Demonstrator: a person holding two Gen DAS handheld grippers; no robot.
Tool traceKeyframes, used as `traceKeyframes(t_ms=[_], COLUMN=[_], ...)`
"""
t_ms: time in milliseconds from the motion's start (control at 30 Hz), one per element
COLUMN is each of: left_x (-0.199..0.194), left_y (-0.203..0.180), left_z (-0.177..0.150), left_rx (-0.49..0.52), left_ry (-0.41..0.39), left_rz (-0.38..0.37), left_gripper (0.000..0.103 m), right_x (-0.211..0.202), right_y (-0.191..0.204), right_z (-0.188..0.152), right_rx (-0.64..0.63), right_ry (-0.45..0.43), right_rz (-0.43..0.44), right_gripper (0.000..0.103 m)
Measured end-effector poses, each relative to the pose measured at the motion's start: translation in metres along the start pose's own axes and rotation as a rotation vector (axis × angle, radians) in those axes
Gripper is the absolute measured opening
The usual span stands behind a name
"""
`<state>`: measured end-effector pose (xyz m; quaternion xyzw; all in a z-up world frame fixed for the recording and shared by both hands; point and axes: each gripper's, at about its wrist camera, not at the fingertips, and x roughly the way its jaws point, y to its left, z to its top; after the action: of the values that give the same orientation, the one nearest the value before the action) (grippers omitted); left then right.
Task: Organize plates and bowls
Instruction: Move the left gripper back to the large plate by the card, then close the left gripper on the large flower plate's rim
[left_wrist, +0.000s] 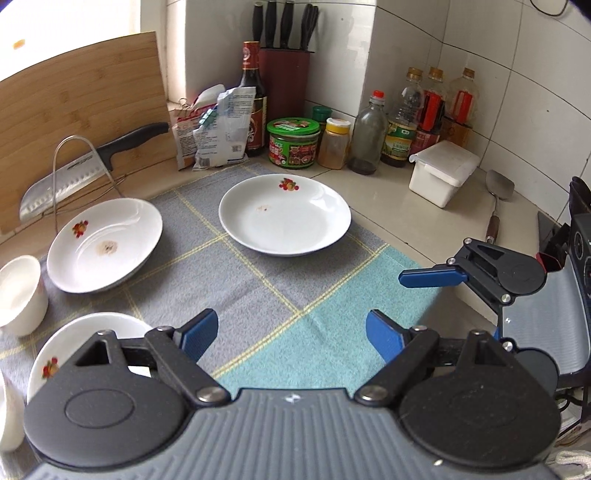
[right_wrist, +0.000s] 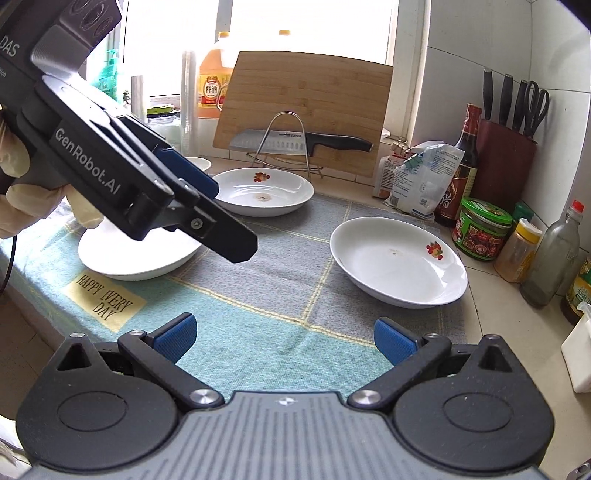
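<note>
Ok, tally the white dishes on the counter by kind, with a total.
Plates: 3 (left plate, centre plate, near plate)
Bowls: 1 (bowl)
Total: 4
A white shape at the picture's lower left edge is cut off, so it is not counted.

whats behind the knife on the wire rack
A bamboo cutting board leans upright directly behind the knife and the wire rack. The board hides whatever is behind it.

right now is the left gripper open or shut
Open: the left gripper has its blue pads spread wide over the cloth, with nothing between them.
</note>
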<state>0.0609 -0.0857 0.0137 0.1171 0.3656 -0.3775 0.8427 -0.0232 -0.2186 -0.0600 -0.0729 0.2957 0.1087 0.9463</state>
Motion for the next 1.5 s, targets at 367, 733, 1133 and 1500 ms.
traceKeyframes(t_ms=[367,733,1133,1500], left_x=[-0.034,-0.04,-0.038,-0.026], left_y=[0.032,0.089,0.151,0.181], left_z=[-0.062,-0.082,-0.074,-0.054], left_rx=[-0.15,-0.158,-0.108,-0.061], left_ry=[0.017,0.041,0.059,0.077], left_rz=[0.173,0.197,0.162,0.119], left_gripper=[0.087,0.087,0.087,0.087], right_x=[0.01,0.063,0.116,0.132], right_y=[0.034,0.075,0.124,0.139], right_z=[-0.004,0.002,0.022,0.023], right_rx=[-0.077,-0.091,-0.095,-0.08], right_ry=[0.015,0.067,0.096,0.099], right_rz=[0.112,0.18,0.204,0.191], right_gripper=[0.103,0.103,0.103,0.103])
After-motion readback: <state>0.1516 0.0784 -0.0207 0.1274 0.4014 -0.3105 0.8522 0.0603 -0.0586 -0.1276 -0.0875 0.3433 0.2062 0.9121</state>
